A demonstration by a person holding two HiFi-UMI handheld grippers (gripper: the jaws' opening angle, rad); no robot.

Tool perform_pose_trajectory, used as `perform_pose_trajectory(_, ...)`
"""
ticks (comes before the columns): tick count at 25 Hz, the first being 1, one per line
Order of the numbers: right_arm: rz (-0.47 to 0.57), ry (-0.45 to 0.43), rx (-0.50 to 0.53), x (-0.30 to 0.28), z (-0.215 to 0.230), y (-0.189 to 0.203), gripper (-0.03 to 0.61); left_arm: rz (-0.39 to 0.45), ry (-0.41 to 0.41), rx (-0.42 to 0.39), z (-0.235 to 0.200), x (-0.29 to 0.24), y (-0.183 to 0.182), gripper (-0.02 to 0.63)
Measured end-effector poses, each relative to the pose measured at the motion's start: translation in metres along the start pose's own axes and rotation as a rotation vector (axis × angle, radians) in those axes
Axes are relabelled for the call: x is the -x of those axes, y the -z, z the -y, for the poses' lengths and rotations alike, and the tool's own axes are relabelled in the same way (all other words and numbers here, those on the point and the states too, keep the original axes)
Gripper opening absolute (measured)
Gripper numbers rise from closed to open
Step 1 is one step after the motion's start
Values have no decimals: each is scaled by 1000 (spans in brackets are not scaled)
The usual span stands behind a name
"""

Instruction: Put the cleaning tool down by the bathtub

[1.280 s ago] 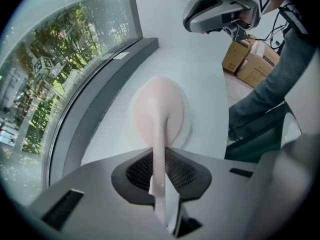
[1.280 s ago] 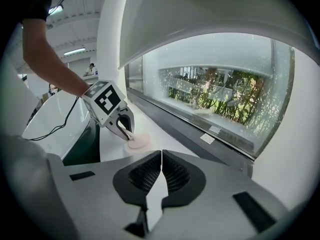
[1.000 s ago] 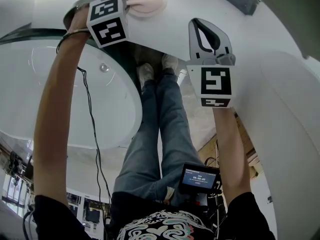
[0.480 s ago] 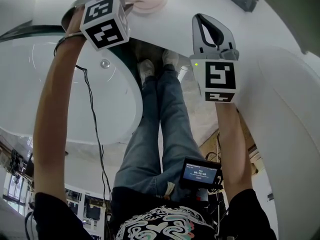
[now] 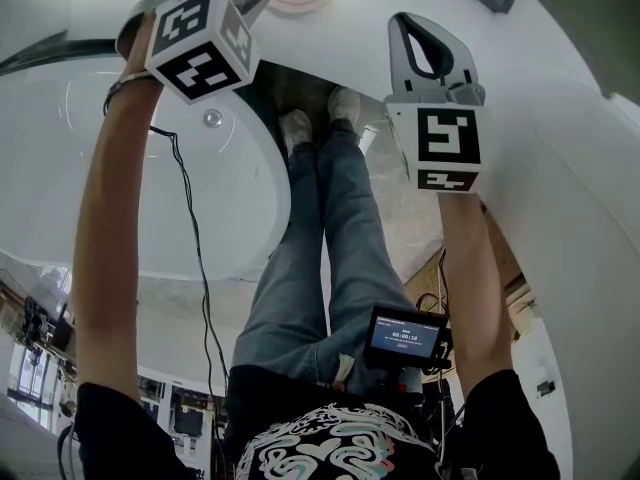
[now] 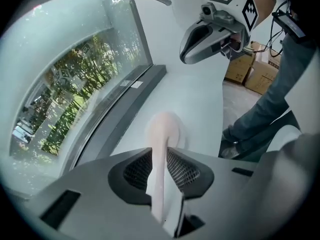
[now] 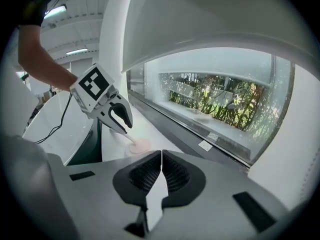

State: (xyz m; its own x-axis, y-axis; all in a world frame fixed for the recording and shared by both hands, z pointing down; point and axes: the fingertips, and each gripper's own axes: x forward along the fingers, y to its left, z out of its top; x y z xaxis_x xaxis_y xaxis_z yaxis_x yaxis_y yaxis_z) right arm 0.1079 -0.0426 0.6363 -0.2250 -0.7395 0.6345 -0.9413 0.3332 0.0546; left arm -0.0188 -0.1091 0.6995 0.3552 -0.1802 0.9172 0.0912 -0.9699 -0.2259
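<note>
While the left gripper (image 6: pixel 158 156) is clamping its jaws tight on the pale pink handle of the cleaning tool (image 6: pixel 164 129), the tool's round pad is resting on the white ledge (image 6: pixel 202 101) just beside the bathtub (image 5: pixel 130 198).

The ledge is running as a long strip. A dark sill (image 6: pixel 136 98) under the window (image 6: pixel 75 79) is bounding it on one side, and the tub's dark outer wall is bounding the other. Bare white surface is stretching ahead of the pad and to both sides of it.

Two grippers, one cleaning tool, one tub and one window are showing.

The right gripper (image 7: pixel 161 156) is holding its jaws pressed together with nothing between them. It is hanging above the ledge, apart from the tool.

The tool's long axis is lying in line with the left gripper's jaws. Its handle end is sitting in the grip, and its pad end is pointing away and sloping down to the ledge.
</note>
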Motion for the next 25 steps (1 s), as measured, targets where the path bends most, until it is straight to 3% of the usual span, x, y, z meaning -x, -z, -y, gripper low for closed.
perform_pose_trajectory(9,17,4,4,9,-6,-9,28,56,-90,34,-7,28,-3,92)
perform_pose_trajectory(14,26,14,0,14,-9,-11,28,100,-138,59,-9,43,-4,26)
perform_pose_trajectory(25,38,21,-7,36,-10,-43,28,238,-239,287,-15,94,-14,17)
